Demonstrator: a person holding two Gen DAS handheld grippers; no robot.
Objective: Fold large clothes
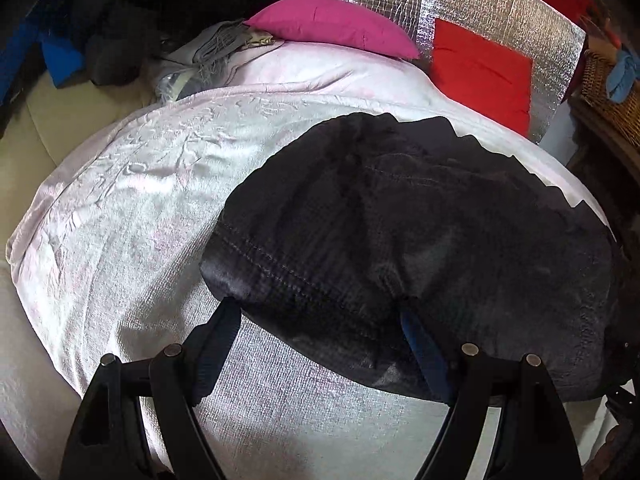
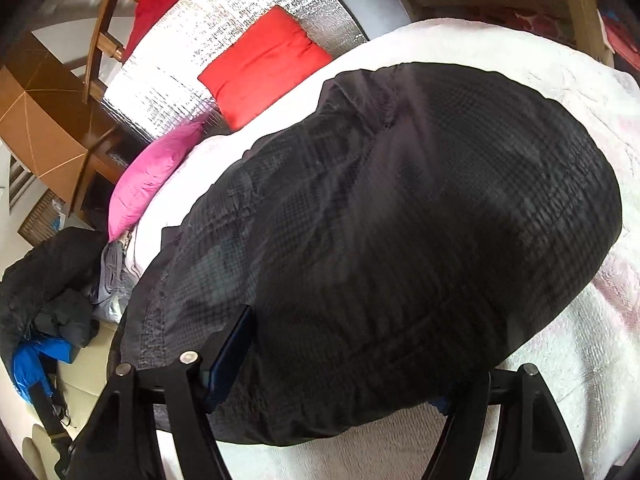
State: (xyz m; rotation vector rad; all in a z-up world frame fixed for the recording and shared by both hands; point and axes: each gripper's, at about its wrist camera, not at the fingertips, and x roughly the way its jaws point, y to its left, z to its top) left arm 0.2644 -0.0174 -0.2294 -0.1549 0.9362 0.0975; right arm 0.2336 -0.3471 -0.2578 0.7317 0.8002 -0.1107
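dark garment [image 1: 420,224] is lying bunched on the pale bedspread [image 1: 132,184], near a pink pillow [image 1: 332,28] & red cushion [image 1: 480,72]. left gripper [image 1: 316,312] is standing wide, fingers at the fabric's near edge, not pinching. right gripper [image 2: 344,356] is also wide, cloth draping over its fingers; can't tell if it's gripping.

I see the jacket [image 2: 400,240]: dark thin cloth, faint grid weave, slight sheen. Bedspread [image 1: 140,208]: pale crinkled cloth, matt. Foil sheet [image 1: 480,4]: shiny, quilted. Basket [image 1: 608,92]: rough wicker. Cushions [image 1: 480,68] smooth cloth.
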